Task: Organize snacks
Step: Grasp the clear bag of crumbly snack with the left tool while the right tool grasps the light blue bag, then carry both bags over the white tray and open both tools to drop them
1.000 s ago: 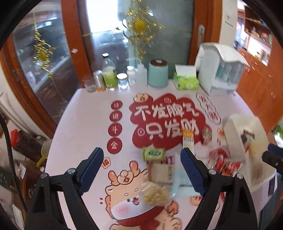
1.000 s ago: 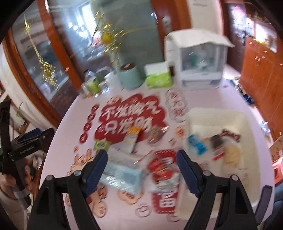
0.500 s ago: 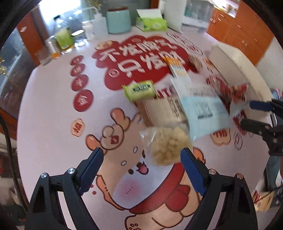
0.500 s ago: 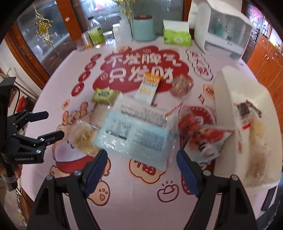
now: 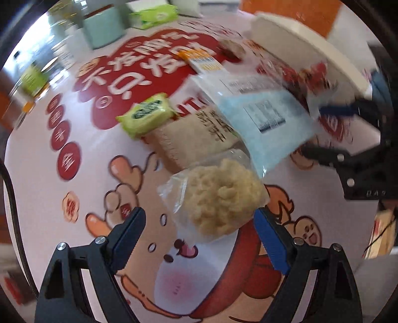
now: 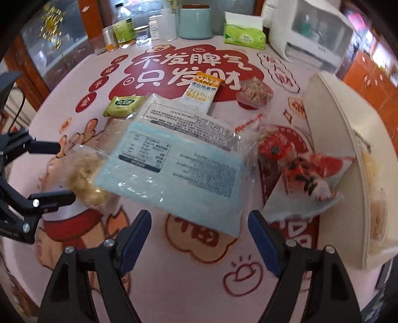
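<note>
Snacks lie scattered on a round table with a red and pink printed cloth. A clear bag of pale puffed snack lies just ahead of my left gripper, whose jaws stand wide and empty. A large light-blue packet lies just beyond my right gripper, also open and empty. Around them sit a green packet, a beige packet, an oat bar, a red-rimmed cup of snack and a red and white bag. The cream bin at the right holds several snacks.
At the table's far edge stand bottles and jars, a teal canister, a green tissue box and a white appliance. My left gripper shows at the right wrist view's left edge. Wooden cabinets lie beyond.
Both grippers have dropped toward the table and tilted downward. The left one has closed in on the puffed snack bag, the right one on the blue packet. Both jaws stayed wide.
</note>
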